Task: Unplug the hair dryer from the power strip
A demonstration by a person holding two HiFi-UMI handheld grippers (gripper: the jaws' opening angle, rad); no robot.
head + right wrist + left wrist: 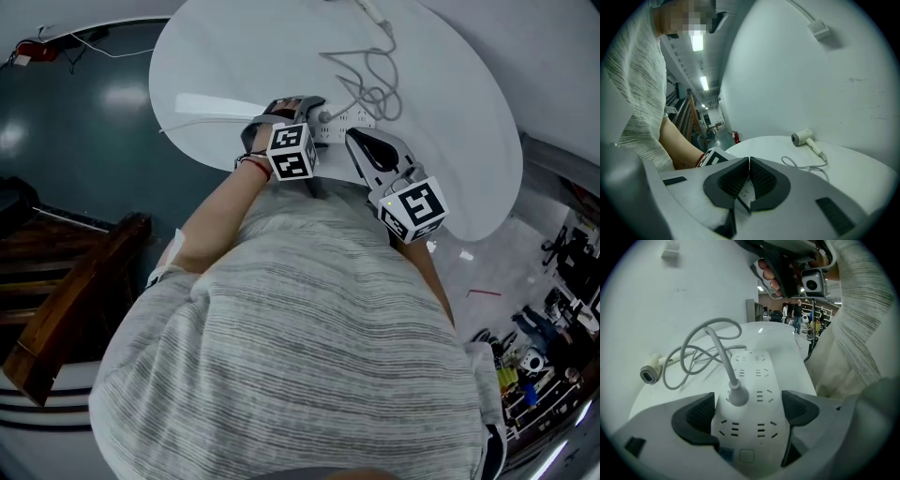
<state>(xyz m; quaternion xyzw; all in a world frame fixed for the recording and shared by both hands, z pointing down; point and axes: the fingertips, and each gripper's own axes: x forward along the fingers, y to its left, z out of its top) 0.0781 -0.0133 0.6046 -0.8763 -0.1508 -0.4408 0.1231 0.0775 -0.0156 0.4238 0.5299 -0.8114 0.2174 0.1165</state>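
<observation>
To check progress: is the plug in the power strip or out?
In. The plug sits seated in the power strip, its cord rising from it.

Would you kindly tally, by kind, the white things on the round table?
power strip: 1
plug, seated in the strip: 1
cord: 1
hair dryer: 1
Total: 4
</observation>
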